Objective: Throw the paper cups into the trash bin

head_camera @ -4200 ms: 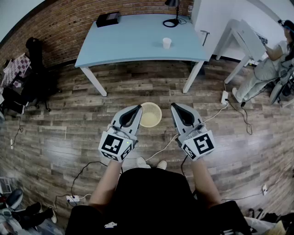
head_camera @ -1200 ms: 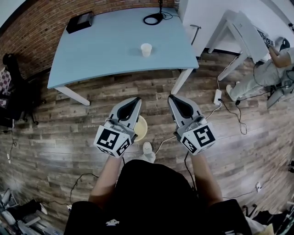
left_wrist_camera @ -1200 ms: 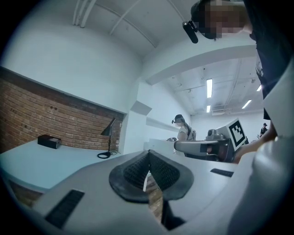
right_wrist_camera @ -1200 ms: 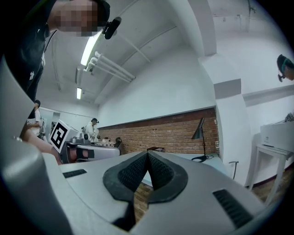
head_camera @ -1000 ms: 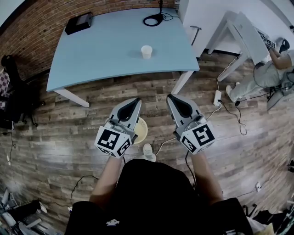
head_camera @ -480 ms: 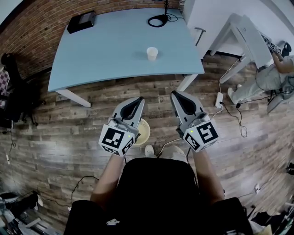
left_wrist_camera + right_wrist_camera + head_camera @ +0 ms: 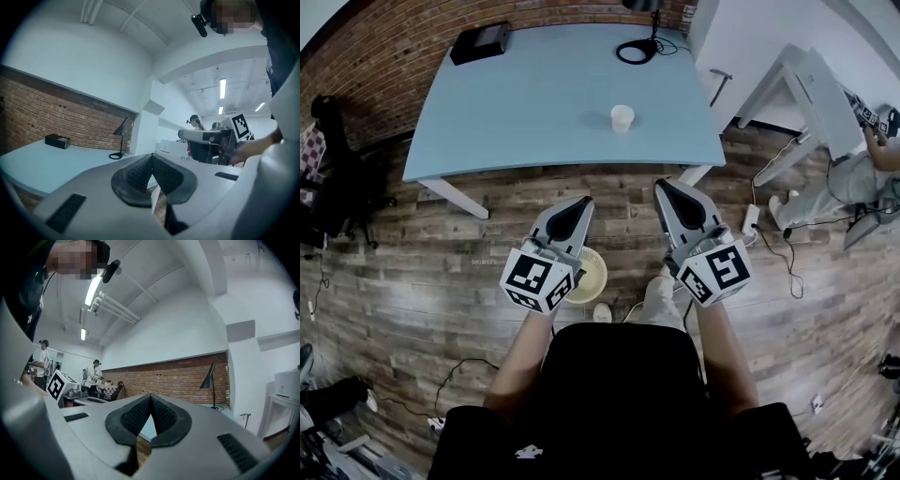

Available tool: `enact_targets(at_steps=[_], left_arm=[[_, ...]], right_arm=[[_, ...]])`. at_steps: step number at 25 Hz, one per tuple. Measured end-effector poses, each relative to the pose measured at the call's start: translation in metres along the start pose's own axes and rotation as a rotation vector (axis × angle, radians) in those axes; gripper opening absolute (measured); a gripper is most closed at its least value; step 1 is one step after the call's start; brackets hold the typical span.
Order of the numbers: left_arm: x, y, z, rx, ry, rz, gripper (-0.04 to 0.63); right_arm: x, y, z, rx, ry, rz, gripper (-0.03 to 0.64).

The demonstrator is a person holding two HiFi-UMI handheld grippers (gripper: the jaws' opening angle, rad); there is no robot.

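A small white paper cup (image 7: 622, 118) stands upright on the right part of the pale blue rectangular table (image 7: 516, 112), well apart from both claws; a flat black box (image 7: 482, 42) sits near the table's far-left corner, and the black ring base of a desk lamp (image 7: 635, 50) sits at its far edge. The left gripper (image 7: 583, 202) and the right gripper (image 7: 662, 186) hover side by side over the brown wood-plank floor (image 7: 412, 272), just short of the table's near edge; each gripper's own view shows its ribbed black pads closed tip to tip with nothing between them. The round cream-coloured trash bin (image 7: 592, 277) stands on the floor below the left gripper, partly hidden by it; its wall may be woven, though the view is too coarse to be sure. A white power strip (image 7: 749, 218) lies on the floor to the right.
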State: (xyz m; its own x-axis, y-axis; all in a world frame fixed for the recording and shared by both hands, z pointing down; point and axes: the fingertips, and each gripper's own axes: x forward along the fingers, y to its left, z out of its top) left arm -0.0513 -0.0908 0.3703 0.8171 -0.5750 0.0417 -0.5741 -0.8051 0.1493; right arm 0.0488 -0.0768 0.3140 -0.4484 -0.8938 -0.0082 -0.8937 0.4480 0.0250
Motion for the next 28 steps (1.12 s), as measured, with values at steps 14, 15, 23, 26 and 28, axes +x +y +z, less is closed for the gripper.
enact_targets(at_steps=[14, 15, 23, 26, 28], left_arm=[[0.064, -0.002, 0.003, 0.041, 0.01, 0.088, 0.009], [0.07, -0.003, 0.003, 0.038, 0.011, 0.091, 0.009], [0.116, -0.015, -0.004, 0.034, 0.013, 0.133, 0.009], [0.133, -0.013, -0.006, 0.023, 0.007, 0.163, 0.009], [0.146, -0.014, -0.007, 0.008, 0.004, 0.184, 0.009]], right_arm=[[0.019, -0.067, 0.0, 0.007, -0.011, 0.091, 0.005], [0.019, -0.073, 0.0, 0.008, -0.011, 0.096, 0.005], [0.015, -0.121, -0.01, 0.003, -0.004, 0.143, 0.005], [0.018, -0.137, -0.013, -0.007, -0.002, 0.168, 0.005], [0.019, -0.149, -0.015, -0.005, 0.001, 0.185, 0.005]])
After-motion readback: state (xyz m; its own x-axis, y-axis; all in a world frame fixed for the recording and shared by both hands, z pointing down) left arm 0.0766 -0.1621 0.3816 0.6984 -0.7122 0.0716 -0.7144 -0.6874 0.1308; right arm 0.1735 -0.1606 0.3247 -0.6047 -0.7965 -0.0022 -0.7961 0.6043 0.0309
